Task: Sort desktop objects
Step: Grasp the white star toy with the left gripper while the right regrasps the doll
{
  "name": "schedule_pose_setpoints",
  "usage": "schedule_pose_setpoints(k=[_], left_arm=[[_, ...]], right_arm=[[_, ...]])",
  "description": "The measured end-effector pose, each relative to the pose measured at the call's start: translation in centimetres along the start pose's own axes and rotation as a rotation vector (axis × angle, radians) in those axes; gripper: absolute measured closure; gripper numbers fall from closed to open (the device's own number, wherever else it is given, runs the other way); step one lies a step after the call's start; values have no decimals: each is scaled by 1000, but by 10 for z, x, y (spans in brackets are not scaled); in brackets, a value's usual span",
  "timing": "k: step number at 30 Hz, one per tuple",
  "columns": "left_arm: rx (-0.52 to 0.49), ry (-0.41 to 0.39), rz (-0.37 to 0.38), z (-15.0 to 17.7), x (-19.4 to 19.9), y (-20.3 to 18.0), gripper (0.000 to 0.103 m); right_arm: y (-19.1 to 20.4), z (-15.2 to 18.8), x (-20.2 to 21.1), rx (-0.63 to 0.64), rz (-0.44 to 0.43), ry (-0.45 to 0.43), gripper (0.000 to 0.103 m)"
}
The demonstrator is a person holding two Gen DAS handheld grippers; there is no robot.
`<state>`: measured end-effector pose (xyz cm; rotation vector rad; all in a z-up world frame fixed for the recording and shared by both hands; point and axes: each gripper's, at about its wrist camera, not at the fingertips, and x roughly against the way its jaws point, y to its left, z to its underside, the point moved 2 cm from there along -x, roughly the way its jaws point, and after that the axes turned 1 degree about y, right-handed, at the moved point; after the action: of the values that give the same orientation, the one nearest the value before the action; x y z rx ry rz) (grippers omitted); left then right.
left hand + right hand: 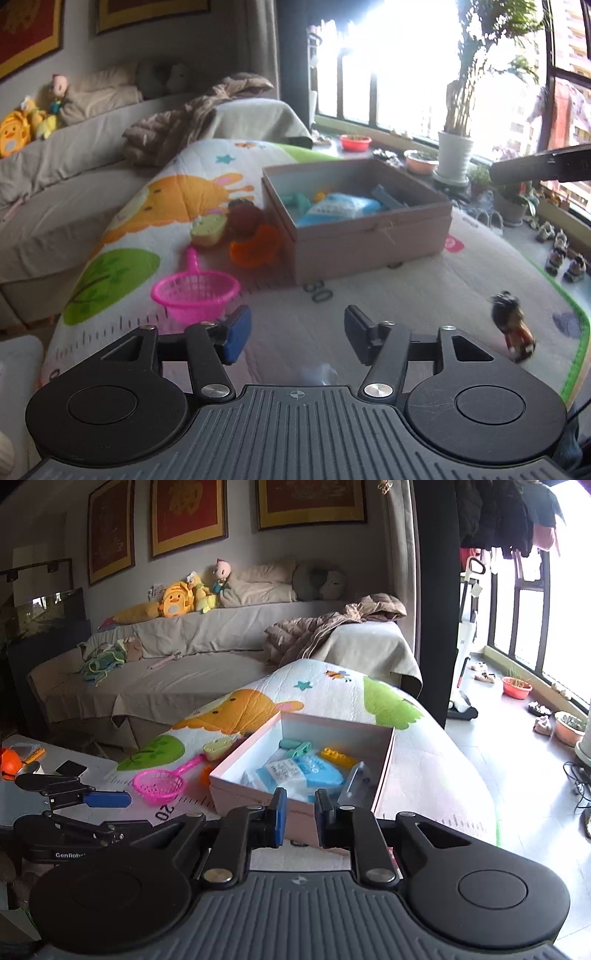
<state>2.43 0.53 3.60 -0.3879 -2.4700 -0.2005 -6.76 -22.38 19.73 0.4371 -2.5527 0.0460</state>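
Toys are seen scattered on a cartoon-printed quilt point(207, 177) spread over a counter, beside an open pink box point(384, 760) into which a blue packet point(295, 775), a yellow brick point(334, 754) and a teal piece have already been gathered. The left tool point(293, 334) is held released and empty above the quilt, just short of a pink strainer point(195, 291), while the right tool point(299, 818) is clenched on nothing, poised before the box's near wall. Left unsorted are the strainer, an orange toy point(255, 245) and what may be toy food, and a small dark figure point(513, 326), blurred, lies well apart to the right.
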Motion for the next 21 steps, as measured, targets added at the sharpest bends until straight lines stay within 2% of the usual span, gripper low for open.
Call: schedule_pose_setpoints(k=[3,4,5,6,7,8,9,10,16,19,20,21], left_arm=[[-14,57,-19,18,-12,-8,35],[-10,71,-19,21,-16,-9,35],[-4,82,-17,24,-18,-9,36],[-2,89,-18,26,-21,-9,37],[-2,92,-22,28,-22,-10,39],[-3,95,-26,29,-24,-11,40],[-3,98,-30,30,-25,-11,51],[-2,102,-29,30,-26,-12,57],[-21,86,-16,31,-18,-21,57],[-26,69,-7,29,-10,-25,57],[-28,63,-4,29,-8,-26,57],[-31,56,-1,27,-6,-27,57]], right_arm=[[2,21,-11,5,1,47,85],[1,29,-13,3,-3,67,77],[-1,35,-14,-5,-8,79,63],[-2,42,-14,-15,-13,92,56],[-2,50,-13,-21,-19,102,43],[-2,56,-13,-23,-27,111,41],[0,64,-13,-22,-38,127,41],[1,70,-14,-24,-46,143,41],[19,97,-38,1,-59,222,42],[28,102,-50,52,-27,253,62],[31,101,-50,74,-18,250,74],[33,100,-48,81,-28,259,74]])
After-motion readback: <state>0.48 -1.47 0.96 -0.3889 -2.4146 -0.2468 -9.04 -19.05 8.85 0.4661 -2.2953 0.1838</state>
